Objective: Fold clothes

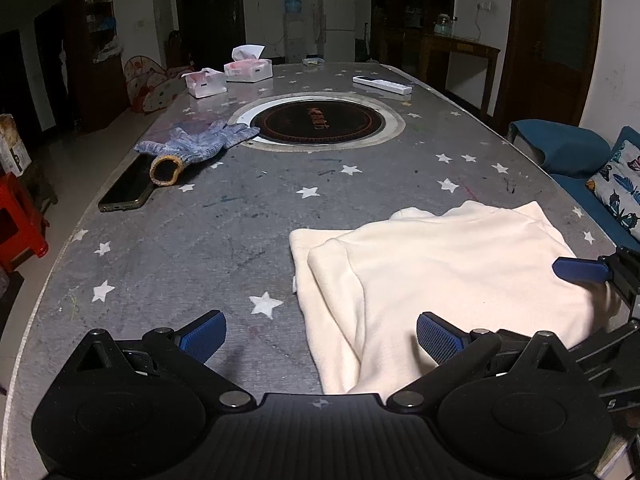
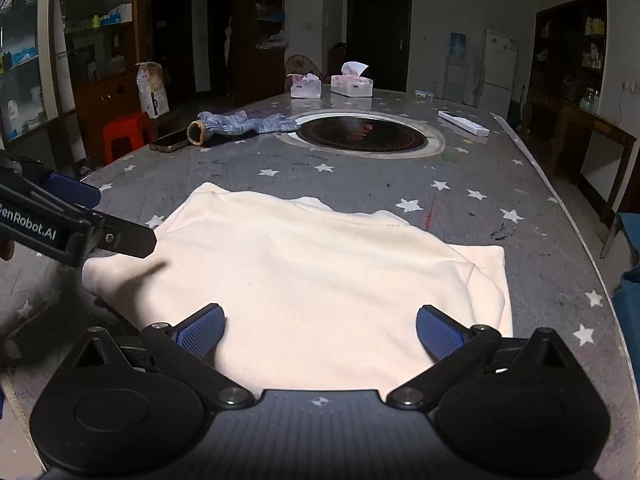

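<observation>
Blue-padded fingers [image 1: 438, 338] of the left gripper [image 1: 320, 336] stand spread wide apart with nothing between them; one pad hangs over the near left part of the cream garment [image 1: 440, 272], the other over bare tabletop [image 1: 200, 248]. Over on the right gripper [image 2: 320, 332], the fingers [image 2: 202, 330] are likewise spread wide and hold nothing, both poised low over the garment's near edge. Each gripper points forward along the tabletop, tilted slightly down. From the right wrist view the left gripper reaches in from the left, its tip over the garment's left corner.

Folded into layers, the garment lies flat on the near right portion of the grey star-patterned tabletop. Farther off are a knitted glove [image 1: 200, 146] resting partly on a phone [image 1: 128, 186], a round inset cooktop [image 1: 318, 122], two tissue boxes [image 1: 248, 70] and a white remote [image 1: 382, 85].
</observation>
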